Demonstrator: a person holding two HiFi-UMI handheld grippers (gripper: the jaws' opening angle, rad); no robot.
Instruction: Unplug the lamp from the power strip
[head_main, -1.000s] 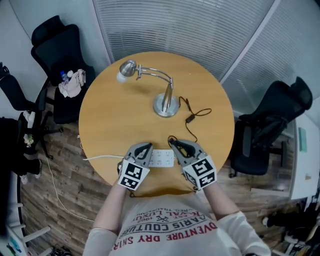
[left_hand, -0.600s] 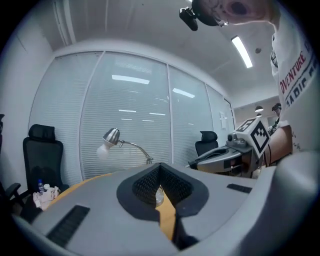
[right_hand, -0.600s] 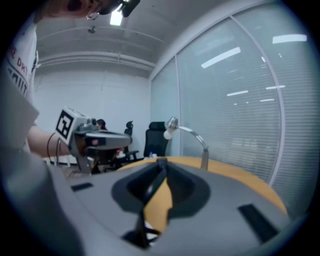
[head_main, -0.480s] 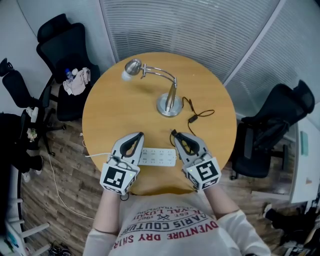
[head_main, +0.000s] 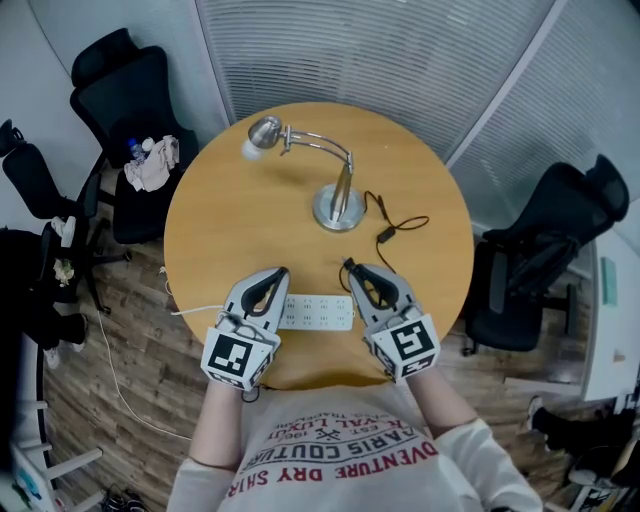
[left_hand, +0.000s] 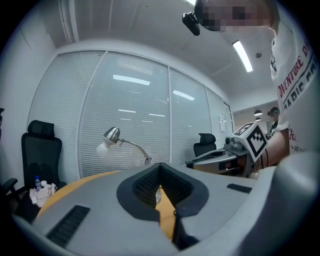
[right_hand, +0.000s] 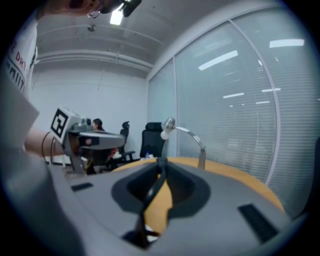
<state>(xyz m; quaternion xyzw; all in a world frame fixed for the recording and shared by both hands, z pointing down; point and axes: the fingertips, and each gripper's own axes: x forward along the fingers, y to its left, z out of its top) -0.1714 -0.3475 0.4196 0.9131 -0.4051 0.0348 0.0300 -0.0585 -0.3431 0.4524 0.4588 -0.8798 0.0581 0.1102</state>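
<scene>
Meeting at their tips, the jaws of the right gripper (right_hand: 160, 164) had the lamp's black cord (right_hand: 153, 196) running down the hollow between them, seemingly pinched. The left gripper (left_hand: 159, 166) was drawn together too, on nothing, at the left end of the white power strip (head_main: 315, 312). The right gripper covered the strip's right end, so whether the plug was seated could not be told. A pull on cord rather than plug risked straining the wire, and with the strip apparently unpinned it could lift or slide across the round table (head_main: 220, 230). A hard yank might also take up the slack loop and tip the lamp (head_main: 338, 195) at the far side.
</scene>
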